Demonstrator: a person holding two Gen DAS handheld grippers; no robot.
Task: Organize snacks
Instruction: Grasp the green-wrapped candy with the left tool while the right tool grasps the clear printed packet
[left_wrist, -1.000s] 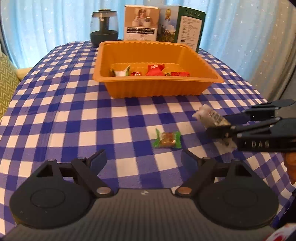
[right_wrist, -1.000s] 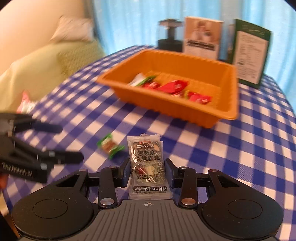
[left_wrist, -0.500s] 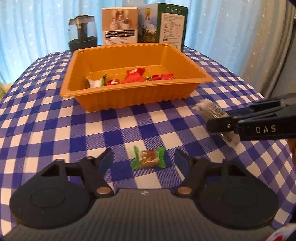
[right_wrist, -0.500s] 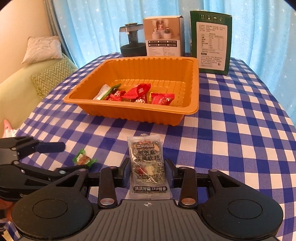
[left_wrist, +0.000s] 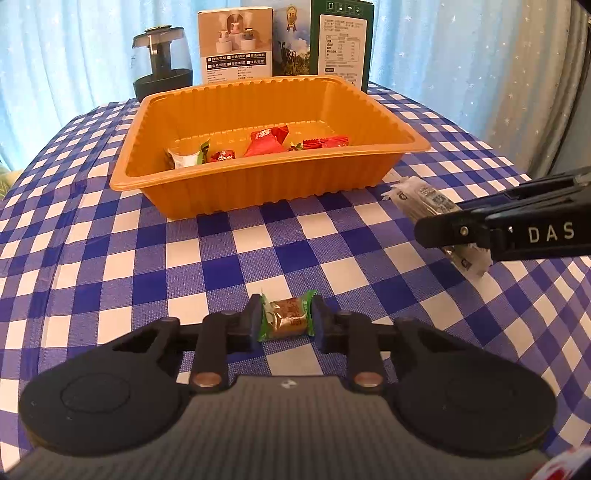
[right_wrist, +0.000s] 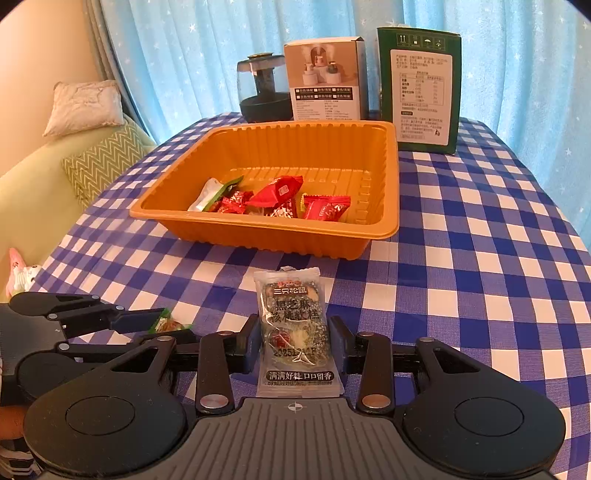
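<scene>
Left wrist view: left gripper jaws closing, pads against the small green-ended brown wrapped candy on the blue-and-white checked tablecloth. Right gripper clamps a clear black-sesame snack packet, near the orange ribbed plastic tray holding red-wrapped sweets.

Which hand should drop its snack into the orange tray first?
Right, probably: right gripper already grips the sesame packet, facing the tray. Left gripper is only now closing on the green candy.

Between the closing jaws of the left gripper the green-wrapped candy hides its twisted ends behind the pads, while beyond them the sesame packet disappears behind the right gripper's finger.
</scene>
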